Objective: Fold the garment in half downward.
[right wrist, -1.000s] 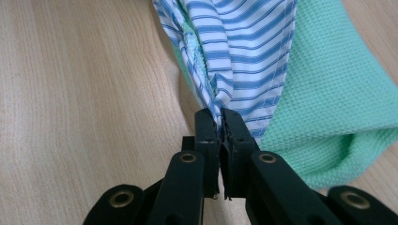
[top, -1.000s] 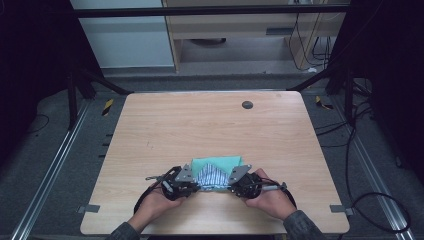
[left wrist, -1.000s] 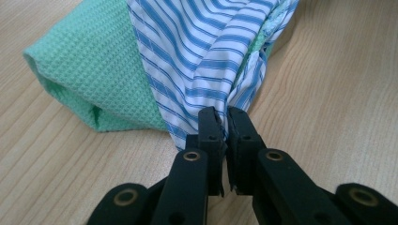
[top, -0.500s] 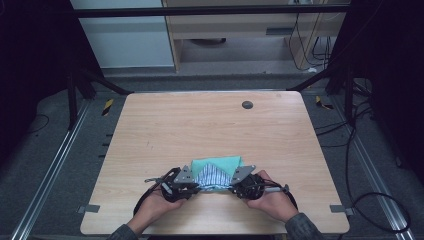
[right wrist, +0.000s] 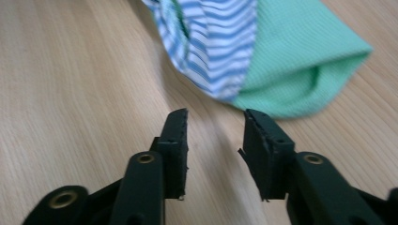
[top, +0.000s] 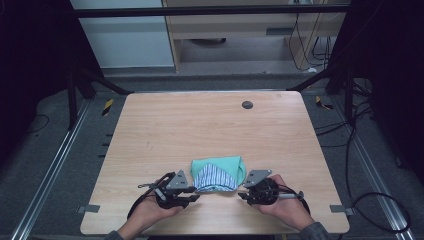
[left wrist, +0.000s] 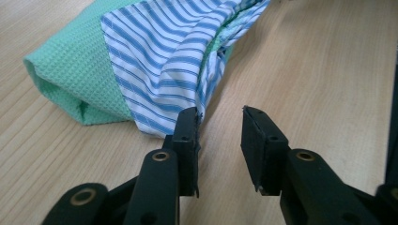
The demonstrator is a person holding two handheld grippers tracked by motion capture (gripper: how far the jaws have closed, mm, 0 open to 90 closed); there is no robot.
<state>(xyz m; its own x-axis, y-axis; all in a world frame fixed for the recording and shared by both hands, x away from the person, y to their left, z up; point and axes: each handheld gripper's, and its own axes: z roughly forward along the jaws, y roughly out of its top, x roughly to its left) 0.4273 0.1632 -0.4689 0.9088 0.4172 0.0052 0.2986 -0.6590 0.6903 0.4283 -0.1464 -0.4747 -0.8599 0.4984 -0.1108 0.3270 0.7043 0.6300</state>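
A folded cloth [top: 217,172], mint-green waffle fabric with a blue-and-white striped layer on top, lies on the wooden table [top: 210,125] near its front edge. My left gripper [top: 192,192] sits just left of it; its jaws have just been opening and hold nothing. In the left gripper view the striped edge [left wrist: 164,79] of the cloth brushes the tip of one jaw of my left gripper [left wrist: 219,123]. My right gripper [top: 241,192] is a little right of the cloth, its jaws also just opened and empty. In the right gripper view the cloth [right wrist: 281,61] lies ahead of my right gripper [right wrist: 216,125], apart from it.
A small dark round disc [top: 247,104] is set in the table near its far edge. Metal frame rails and cables run along both sides of the table on the grey floor.
Both grippers have let go of the cloth and drawn apart from it, the left one to the left, the right one to the right. The cloth now lies flat between them.
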